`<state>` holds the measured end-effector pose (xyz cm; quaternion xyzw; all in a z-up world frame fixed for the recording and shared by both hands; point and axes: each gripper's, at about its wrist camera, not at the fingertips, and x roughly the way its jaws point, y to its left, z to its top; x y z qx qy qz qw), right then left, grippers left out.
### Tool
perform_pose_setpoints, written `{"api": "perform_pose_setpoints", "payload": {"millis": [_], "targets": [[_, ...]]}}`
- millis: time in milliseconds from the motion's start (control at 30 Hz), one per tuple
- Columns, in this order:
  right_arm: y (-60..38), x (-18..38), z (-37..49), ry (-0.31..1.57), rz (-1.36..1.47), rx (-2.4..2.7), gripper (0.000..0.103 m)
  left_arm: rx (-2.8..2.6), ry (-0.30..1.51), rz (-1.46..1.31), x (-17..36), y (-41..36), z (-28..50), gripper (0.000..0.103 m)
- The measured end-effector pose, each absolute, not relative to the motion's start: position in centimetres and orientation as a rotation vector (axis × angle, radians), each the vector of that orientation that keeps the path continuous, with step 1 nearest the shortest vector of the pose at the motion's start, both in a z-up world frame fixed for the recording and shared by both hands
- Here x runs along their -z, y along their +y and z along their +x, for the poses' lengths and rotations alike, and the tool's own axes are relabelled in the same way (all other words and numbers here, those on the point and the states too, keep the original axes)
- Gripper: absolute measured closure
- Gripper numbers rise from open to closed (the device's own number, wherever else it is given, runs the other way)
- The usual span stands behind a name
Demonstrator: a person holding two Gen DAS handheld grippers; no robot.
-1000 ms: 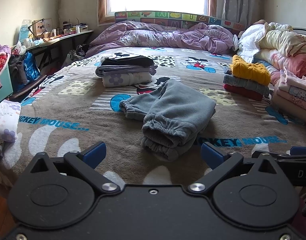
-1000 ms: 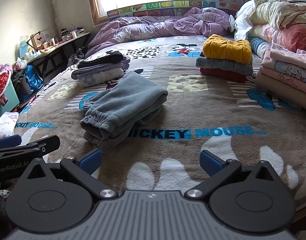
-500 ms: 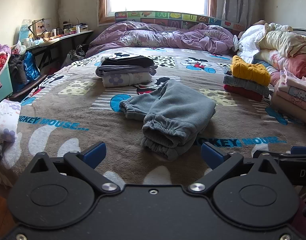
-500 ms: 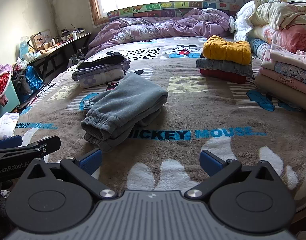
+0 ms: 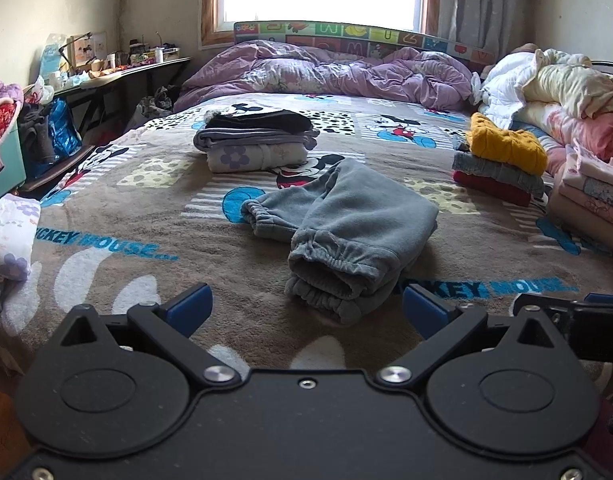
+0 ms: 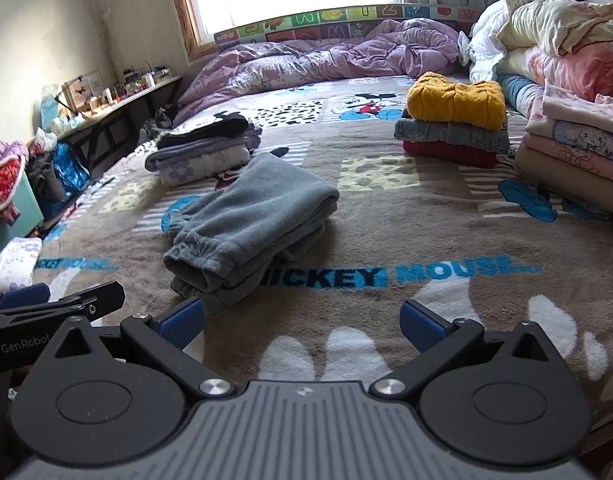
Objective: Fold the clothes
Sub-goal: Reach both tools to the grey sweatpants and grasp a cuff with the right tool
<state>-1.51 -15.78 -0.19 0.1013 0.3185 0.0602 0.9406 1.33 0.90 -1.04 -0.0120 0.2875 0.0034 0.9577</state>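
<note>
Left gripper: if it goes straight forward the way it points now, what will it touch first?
Most likely the grey sweatpants. The left gripper, jaws open and empty, points at their cuffed end on the Mickey Mouse blanket. If it runs low, it might brush the blanket first; depth is hard to judge.

Bare blanket (image 6: 386,240) runs along the near edge of the bed and widens to the right, giving open passage between the folded grey sweatpants (image 5: 346,232) in the middle and the right-hand piles. The sweatpants lie just beyond the left hand-held gripper (image 5: 306,308). Farther left sits a stack topped with black (image 5: 254,140); on the right a yellow-topped stack (image 6: 454,120) and a pink pile (image 6: 570,148) block the edge. A rumpled purple quilt (image 5: 326,72) closes the far end.
</note>
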Motion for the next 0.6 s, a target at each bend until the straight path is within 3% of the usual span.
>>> {"api": "perform_pose_setpoints", "payload": {"millis": [467, 600], "targets": [[-15.5, 2.9, 1.0, 0.628, 0.252, -0.226, 0.0, 0.04, 0.511, -0.097, 4.0, 2.6, 3.3, 0.0], [-15.1, 3.8, 1.5, 0.572, 0.234, -0.267, 0.0, 0.05, 0.592, -0.139, 5.0, 3.5, 5.2, 0.001]]}}
